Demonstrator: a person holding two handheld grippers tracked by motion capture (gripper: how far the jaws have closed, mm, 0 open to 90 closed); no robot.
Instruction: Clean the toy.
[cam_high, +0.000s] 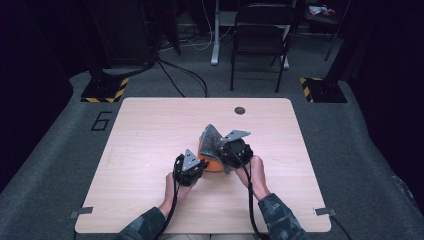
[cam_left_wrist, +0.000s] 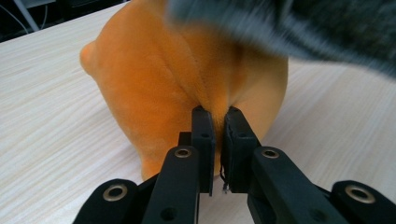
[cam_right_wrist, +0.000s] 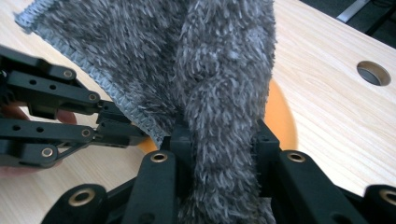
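Tabletop of pale wood-grain laminate, seen from the high view, with both forearms entering from the bottom edge. At left, the left gripper meets the near side of a rounded orange plush toy that rests on the table a little right of centre. The left gripper view supplies the detail lost from above: the jaws are drawn close together and pinch a fold of the orange plush (a thin gap remains between the pads), while a blurred grey edge crosses the top of the frame. To the right, the right gripper holds a shaggy dark grey knitted cloth draped over the toy. In the right gripper view the jaws stand moderately apart, clamped on a thick bunch of that cloth; the left gripper appears there at the left, and a round cable hole in the table at upper right.
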